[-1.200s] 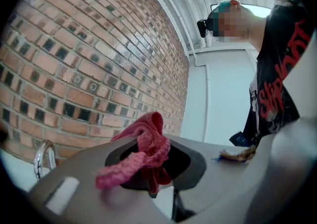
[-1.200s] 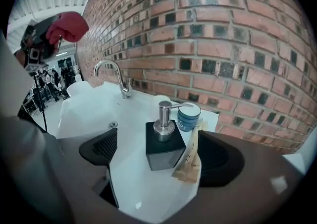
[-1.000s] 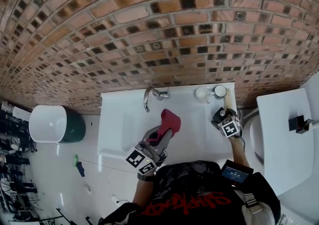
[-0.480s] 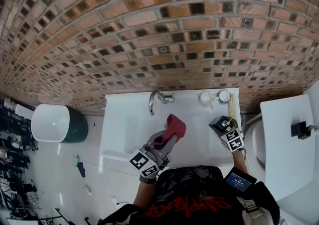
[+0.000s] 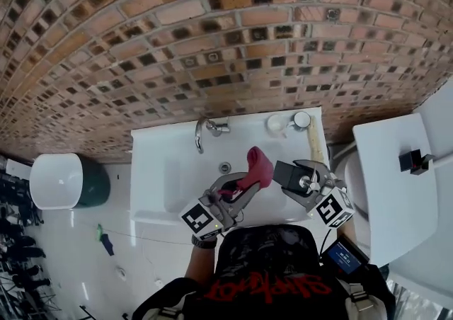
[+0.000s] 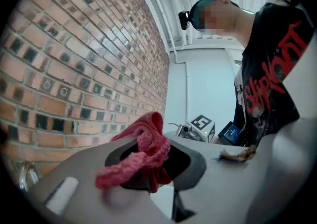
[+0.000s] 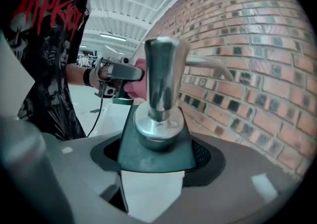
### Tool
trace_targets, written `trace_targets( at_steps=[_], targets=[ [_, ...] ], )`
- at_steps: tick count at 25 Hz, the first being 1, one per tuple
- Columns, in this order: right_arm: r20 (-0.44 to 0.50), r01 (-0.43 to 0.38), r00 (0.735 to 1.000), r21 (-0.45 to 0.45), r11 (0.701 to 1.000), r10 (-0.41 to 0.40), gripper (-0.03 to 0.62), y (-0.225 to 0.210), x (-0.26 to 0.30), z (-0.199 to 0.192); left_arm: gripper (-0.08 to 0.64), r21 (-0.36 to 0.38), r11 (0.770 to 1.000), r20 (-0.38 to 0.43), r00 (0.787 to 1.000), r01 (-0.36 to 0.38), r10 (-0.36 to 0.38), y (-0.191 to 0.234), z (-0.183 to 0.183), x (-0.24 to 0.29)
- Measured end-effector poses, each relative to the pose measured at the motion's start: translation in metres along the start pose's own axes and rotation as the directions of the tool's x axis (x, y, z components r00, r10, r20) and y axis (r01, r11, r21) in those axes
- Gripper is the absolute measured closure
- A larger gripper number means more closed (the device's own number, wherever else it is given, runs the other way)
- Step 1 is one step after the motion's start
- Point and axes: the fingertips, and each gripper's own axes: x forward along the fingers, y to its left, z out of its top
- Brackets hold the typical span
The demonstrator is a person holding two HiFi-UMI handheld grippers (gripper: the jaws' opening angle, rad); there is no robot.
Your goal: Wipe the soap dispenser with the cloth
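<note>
The dark green soap dispenser (image 5: 289, 174) with its shiny pump is held up above the white sink (image 5: 152, 191). It is clamped in the right claw (image 5: 296, 178), whose jaws have just been closing on it. At its 9 o'clock, the red cloth (image 5: 256, 166) is pinched tight in the left claw (image 5: 239, 185). "Slipknot" can be read in red on the black shirt (image 6: 270, 69).

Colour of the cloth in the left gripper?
Pinkish-red, a knitted fabric cloth; shows best in the left gripper view.
</note>
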Motion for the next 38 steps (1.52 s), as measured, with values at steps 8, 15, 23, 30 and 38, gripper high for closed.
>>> trace_targets(
  at_steps=[8, 15, 23, 30, 38],
  targets=[
    [-0.052, -0.001, 0.999, -0.034, 0.999, -0.001, 0.279, 0.028, -0.017, 0.004, 0.511, -0.018, 0.969, 0.003, 0.969, 0.248, -0.248, -0.047, 0.009, 0.025],
    [-0.062, 0.025, 0.998, -0.053, 0.998, -0.028, 0.281, 0.037, -0.036, 0.017, 0.512, -0.048, 0.955, -0.066, 0.953, 0.292, -0.294, -0.063, -0.013, 0.034],
    [-0.016, 0.037, 0.999, -0.043, 0.998, -0.037, 0.282, 0.040, -0.053, 0.039, 0.511, -0.023, 0.973, -0.143, 0.963, 0.228, -0.229, -0.050, -0.038, 0.031],
    [0.055, 0.037, 0.998, -0.021, 0.999, -0.036, 0.285, 0.037, -0.068, 0.063, 0.511, -0.039, 0.987, -0.170, 0.972, 0.159, -0.163, -0.030, -0.062, 0.026],
    [0.229, 0.033, 0.973, -0.040, 0.999, -0.023, 0.285, 0.027, -0.089, 0.102, 0.511, 0.034, 0.977, -0.302, 0.934, 0.211, -0.191, -0.042, -0.092, 0.030]
  ],
)
